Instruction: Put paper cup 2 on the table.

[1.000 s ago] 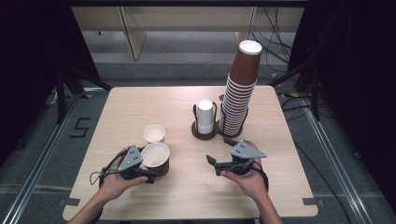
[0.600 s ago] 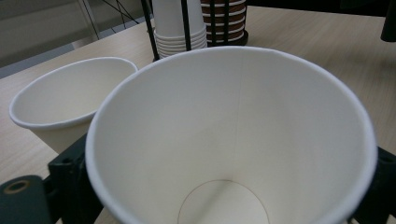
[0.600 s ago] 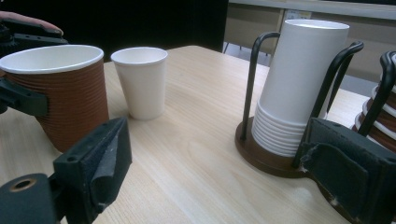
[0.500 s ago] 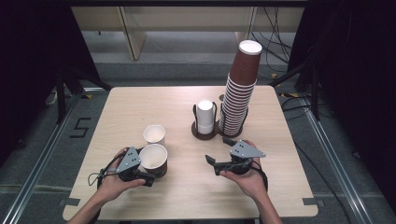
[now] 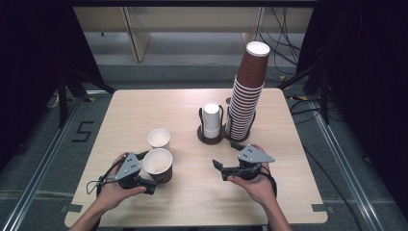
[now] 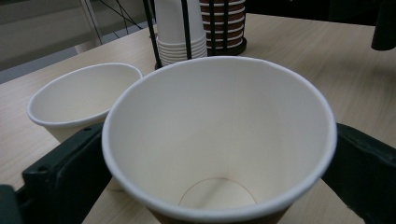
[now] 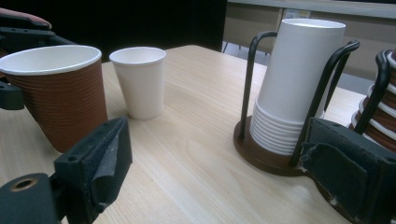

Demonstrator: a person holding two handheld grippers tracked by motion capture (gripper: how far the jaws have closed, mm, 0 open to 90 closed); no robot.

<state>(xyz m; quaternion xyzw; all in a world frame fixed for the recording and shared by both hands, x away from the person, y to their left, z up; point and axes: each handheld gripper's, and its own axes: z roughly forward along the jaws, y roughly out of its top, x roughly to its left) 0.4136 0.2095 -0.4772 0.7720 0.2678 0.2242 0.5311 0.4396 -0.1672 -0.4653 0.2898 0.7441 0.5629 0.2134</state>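
Left gripper (image 5: 146, 171) jaws just opened off brown cup (image 5: 159, 166), now loose between them. Right gripper (image 5: 226, 159) open, idle. Cup light, crushable: grip sidewall mid-height, gently.

Brown cup (image 7: 60, 102) ribbed paper, matt; white cup (image 7: 140, 81) smooth paper; table (image 5: 288, 139) pale wood-grain.

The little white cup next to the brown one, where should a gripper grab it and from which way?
Grip the small white cup across its side wall, a bit below the rolled rim, coming in level from the near side. It stands upright and tapers downward, so jaws up high slip less. The brown cup stands close beside it, between the left gripper jaws, so avoid that side.
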